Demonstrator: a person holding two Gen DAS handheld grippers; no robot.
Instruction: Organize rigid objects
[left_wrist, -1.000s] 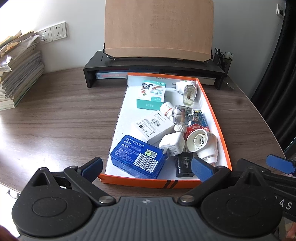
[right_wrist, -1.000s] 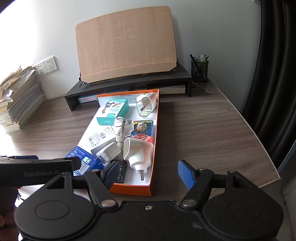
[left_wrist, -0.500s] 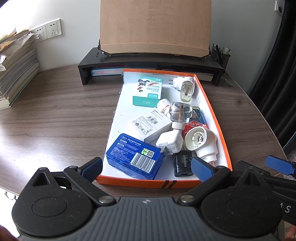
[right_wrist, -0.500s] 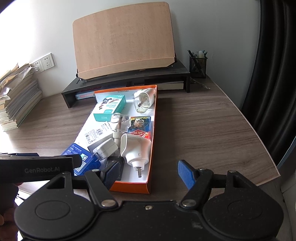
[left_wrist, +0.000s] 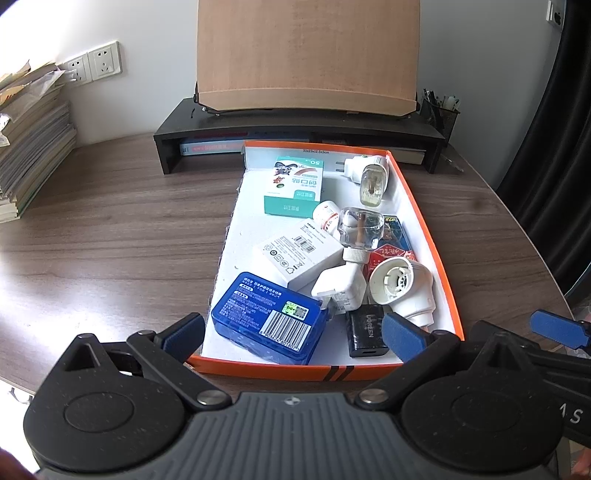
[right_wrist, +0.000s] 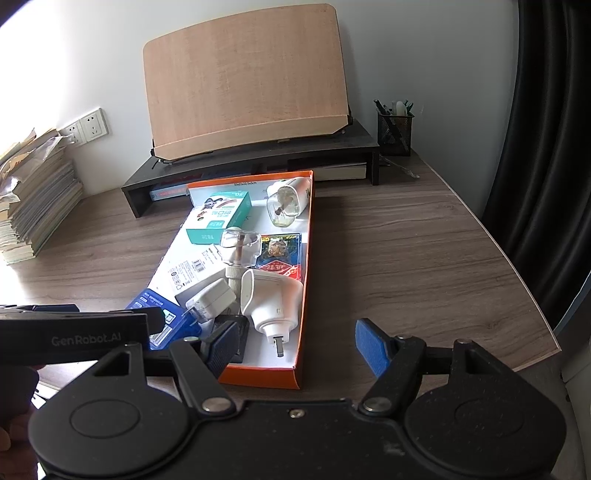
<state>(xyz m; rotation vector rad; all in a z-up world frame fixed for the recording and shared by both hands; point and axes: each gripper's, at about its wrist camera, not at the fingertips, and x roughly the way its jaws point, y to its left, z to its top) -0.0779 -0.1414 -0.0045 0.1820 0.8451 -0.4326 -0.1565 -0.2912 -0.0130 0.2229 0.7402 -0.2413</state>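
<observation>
Both tongs hung open w/ nothing between the pads: left gripper (left_wrist: 293, 334) over the near edge of the tray, right gripper (right_wrist: 295, 345) over its near right corner, neither touching anything. Desk (left_wrist: 110, 240) carried the orange tray (left_wrist: 424, 206), which held all the clutter. Biggest first: blue case (left_wrist: 269, 317) at near left, white box (left_wrist: 299, 258) behind it, teal box (left_wrist: 295, 192) at the back, white socket (left_wrist: 400, 286) near right, charger (left_wrist: 340, 288) leaning btwn case and socket, clear bottle (left_wrist: 360, 230) propped on the charger, black adapter (left_wrist: 365, 332) at the front. Risk, imo: items overlap, so lifting the charger or case could tip the bottle; rounded socket could slip from flat pads; a low approach could snag the tray wall and shove the whole tray.
</observation>
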